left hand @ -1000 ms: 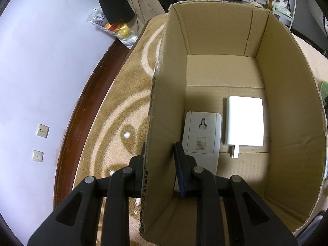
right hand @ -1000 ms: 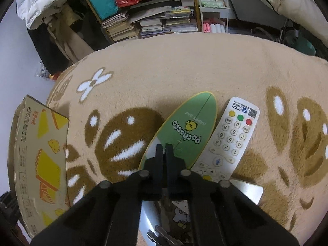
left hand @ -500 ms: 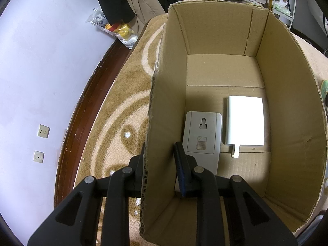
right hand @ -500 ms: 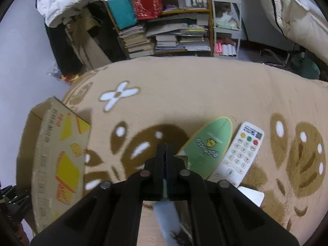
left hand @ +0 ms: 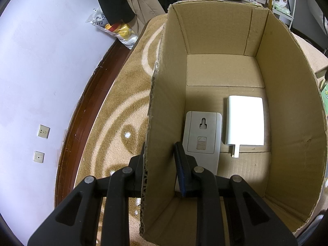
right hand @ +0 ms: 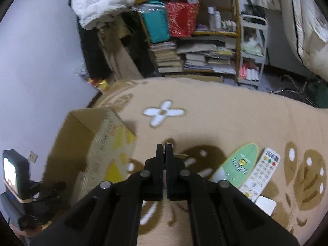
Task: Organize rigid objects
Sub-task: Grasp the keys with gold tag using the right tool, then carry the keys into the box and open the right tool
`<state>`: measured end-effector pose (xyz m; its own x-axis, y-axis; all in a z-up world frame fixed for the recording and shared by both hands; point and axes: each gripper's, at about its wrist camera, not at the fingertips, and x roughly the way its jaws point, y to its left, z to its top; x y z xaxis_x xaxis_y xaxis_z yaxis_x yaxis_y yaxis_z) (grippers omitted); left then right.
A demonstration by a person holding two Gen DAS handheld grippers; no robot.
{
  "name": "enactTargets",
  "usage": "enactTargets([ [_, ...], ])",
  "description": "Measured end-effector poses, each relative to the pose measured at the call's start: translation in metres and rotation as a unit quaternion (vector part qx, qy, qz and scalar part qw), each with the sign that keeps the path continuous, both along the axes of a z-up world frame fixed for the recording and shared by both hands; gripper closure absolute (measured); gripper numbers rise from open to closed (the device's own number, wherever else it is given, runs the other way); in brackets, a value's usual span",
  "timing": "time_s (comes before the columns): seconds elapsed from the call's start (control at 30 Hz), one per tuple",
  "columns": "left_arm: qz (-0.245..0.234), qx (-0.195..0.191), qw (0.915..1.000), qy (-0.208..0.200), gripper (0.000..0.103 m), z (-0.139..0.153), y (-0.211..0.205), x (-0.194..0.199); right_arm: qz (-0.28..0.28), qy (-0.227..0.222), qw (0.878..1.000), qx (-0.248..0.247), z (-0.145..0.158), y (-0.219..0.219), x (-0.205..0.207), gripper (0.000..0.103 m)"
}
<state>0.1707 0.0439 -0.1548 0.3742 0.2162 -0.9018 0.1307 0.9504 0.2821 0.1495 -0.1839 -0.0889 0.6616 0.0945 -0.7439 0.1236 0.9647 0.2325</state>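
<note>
Astride the cardboard box (left hand: pixel 287 123) wall, left gripper (left hand: pixel 160 157) clamps it; right gripper (right hand: pixel 164 149) pinches a thin unidentifiable item.

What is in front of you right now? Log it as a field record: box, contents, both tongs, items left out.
box: open cardboard box on the patterned rug
inside box: grey device and white adapter, flat, side by side
left tongs: straddle the box's left wall, one finger outside, one inside; grip unclear
right tongs: shut, small thin item at the tips
left on rug: green case, white remote, white flat item
</note>
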Motion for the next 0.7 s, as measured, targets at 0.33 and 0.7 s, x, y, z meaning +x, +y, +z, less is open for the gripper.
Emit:
enactTargets([
  [0.33,-0.001,0.001,1.0,0.0,0.08,-0.001,-0.001,0.0,0.063,-0.063,0.996,0.007,0.044,0.051,-0.011,0.1],
  [0.7,-0.002,0.002,1.0,0.0,0.08,-0.001,-0.002,0.0,0.136,-0.081,0.987,0.007,0.06,0.105,-0.024,0.1],
])
